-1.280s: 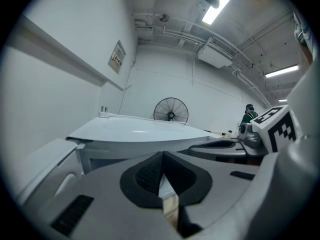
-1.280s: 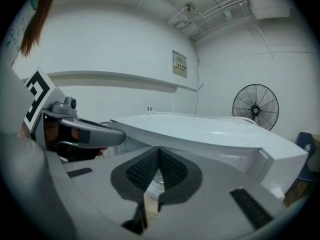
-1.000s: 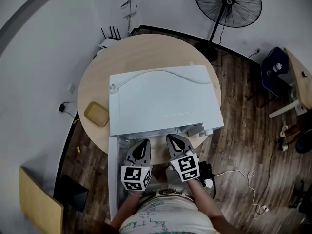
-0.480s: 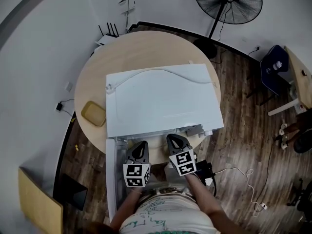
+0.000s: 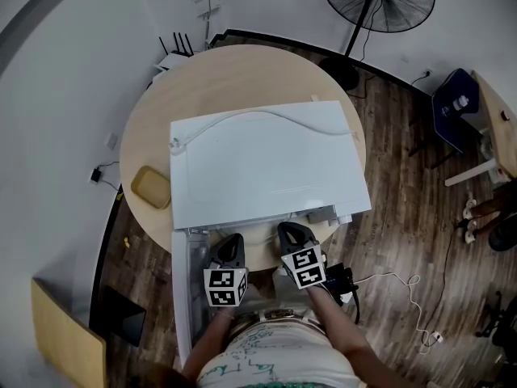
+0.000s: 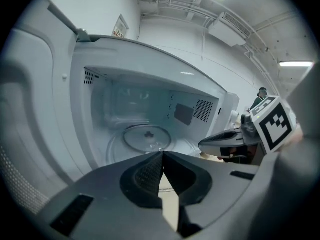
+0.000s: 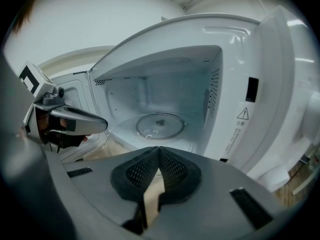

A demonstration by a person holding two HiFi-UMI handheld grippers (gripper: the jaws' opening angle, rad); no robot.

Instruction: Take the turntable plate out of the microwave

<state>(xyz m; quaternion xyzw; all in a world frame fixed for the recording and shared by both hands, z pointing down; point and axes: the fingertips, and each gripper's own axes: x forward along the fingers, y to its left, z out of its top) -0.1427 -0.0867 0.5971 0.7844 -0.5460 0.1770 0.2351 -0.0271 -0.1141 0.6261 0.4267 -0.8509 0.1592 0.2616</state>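
Observation:
The clear glass turntable plate [image 6: 147, 136] [image 7: 160, 125] lies flat on the floor of the white microwave's [image 5: 266, 164] open cavity. Both grippers hover side by side just outside the opening, pointing in and slightly down at the plate. My left gripper [image 6: 163, 154] [image 5: 233, 241] is shut with nothing between its pads. My right gripper [image 7: 159, 149] [image 5: 289, 229] is also shut and empty. Each gripper view shows the other gripper beside it: the right gripper [image 6: 225, 139] and the left gripper [image 7: 75, 119]. In the head view the microwave's top hides the plate.
The microwave door [image 5: 184, 297] stands swung open on the left, next to my left gripper. The microwave sits on a round wooden table [image 5: 242, 79] with a small yellow dish [image 5: 151, 187]. A cable [image 5: 266, 118] lies across the microwave's top. A fan [image 5: 377, 2] stands behind.
Both grippers have sunk lower in front of the microwave opening, staying shut and side by side. The plate has not moved.

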